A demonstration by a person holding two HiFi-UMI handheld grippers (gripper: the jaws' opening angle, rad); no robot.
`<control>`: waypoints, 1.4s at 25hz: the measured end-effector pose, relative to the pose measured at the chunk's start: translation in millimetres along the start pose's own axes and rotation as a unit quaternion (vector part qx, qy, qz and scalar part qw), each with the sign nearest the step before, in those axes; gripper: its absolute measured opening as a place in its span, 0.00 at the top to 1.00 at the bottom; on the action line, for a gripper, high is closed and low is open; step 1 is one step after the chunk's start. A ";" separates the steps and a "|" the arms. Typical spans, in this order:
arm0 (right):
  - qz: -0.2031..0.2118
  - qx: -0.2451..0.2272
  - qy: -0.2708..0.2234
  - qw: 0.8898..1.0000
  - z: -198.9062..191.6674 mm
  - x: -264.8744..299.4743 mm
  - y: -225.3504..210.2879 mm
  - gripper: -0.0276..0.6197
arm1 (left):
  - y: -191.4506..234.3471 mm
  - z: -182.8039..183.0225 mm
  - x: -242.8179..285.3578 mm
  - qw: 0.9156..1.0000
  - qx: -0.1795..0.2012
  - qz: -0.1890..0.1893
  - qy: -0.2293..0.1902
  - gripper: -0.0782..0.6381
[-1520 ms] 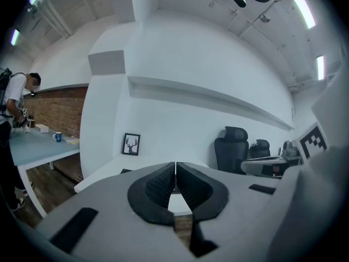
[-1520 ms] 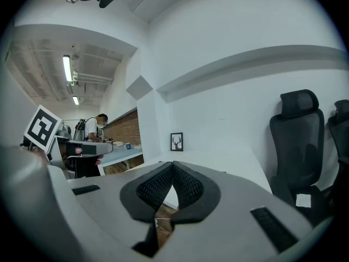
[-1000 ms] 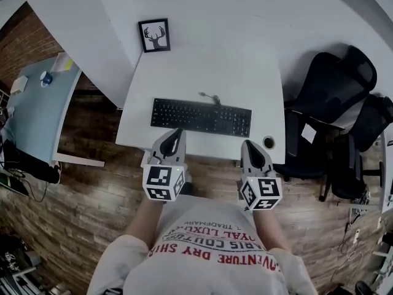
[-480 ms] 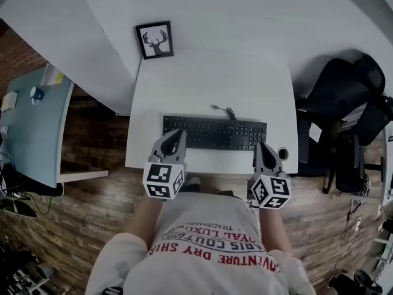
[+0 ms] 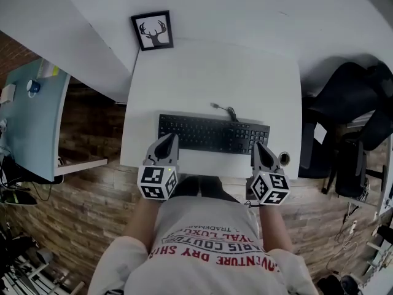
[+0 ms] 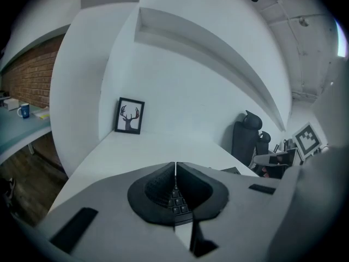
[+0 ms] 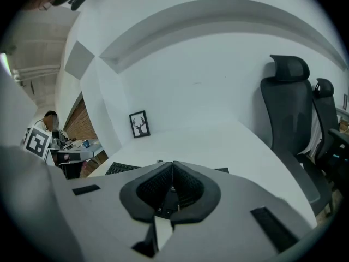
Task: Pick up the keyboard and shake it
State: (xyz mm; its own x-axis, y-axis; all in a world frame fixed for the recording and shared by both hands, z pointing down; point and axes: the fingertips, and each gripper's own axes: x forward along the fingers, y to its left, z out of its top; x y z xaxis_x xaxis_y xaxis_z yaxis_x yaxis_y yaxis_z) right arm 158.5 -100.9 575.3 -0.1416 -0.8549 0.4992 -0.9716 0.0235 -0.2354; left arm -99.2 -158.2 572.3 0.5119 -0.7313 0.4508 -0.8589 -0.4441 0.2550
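**Both grippers closed at the keyboard's near edge**

From overhead, the black keyboard (image 5: 214, 134) lies flat near the front of the white desk (image 5: 215, 78), with a framed deer picture (image 5: 152, 31) at the back corner. The left gripper (image 5: 169, 139) points at the keyboard's left end and the right gripper (image 5: 257, 146) at its right end.

In the left gripper view the jaws meet tip to tip, gripping nothing; a few keys show below them.

The right gripper view shows the same: jaws together and empty, an office chair (image 7: 289, 111) off to the side.
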 end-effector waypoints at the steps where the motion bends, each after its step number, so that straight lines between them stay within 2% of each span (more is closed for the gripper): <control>1: 0.004 0.007 0.012 1.000 -6.3 6.1 -5.7 0.92 | 5.1 -6.0 4.1 1.000 -0.007 0.005 0.006 0.85; 6: 0.030 0.009 0.053 0.998 -32.5 21.9 -31.2 0.91 | 40.0 -49.7 20.9 0.996 -0.035 0.041 0.073 0.84; 7: 0.033 0.007 0.057 0.998 -35.1 24.2 -36.4 0.84 | 46.9 -56.4 23.5 0.995 -0.038 0.041 0.085 0.77; 8: 0.036 0.008 0.061 0.997 -37.5 27.0 -42.0 0.72 | 53.3 -61.9 26.4 0.994 -0.042 0.038 0.095 0.65; 13: 0.043 0.028 0.099 0.994 -51.0 47.0 -75.9 0.57 | 88.2 -80.1 46.7 0.987 -0.067 0.037 0.138 0.50; 18: 0.059 0.087 0.131 0.986 -60.9 64.2 -99.0 0.55 | 94.1 -89.9 66.6 0.978 -0.081 -0.007 0.194 0.49; 23: 0.066 0.094 0.166 0.979 -75.8 76.0 -115.6 0.54 | 94.9 -93.3 78.8 0.970 -0.091 -0.033 0.222 0.49; 27: 0.101 0.134 0.186 0.968 -78.2 85.0 -112.9 0.54 | 95.0 -96.9 82.0 0.960 -0.118 -0.060 0.246 0.49; 31: 0.147 0.151 0.209 0.955 -81.9 83.2 -104.6 0.54 | 93.8 -97.2 81.5 0.955 -0.119 -0.090 0.258 0.50; 35: 0.132 0.157 0.195 0.959 -79.0 92.8 -102.3 0.56 | 95.0 -97.9 82.9 0.951 -0.120 -0.098 0.267 0.52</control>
State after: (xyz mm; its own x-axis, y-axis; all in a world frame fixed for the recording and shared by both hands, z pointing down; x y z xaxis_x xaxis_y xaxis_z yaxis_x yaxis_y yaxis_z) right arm 229.8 -141.7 711.6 -0.4941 -0.5802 0.6475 -0.7961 0.0027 -0.6052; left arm -139.7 -210.3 717.6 0.6380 -0.2512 0.7279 -0.7586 -0.3673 0.5382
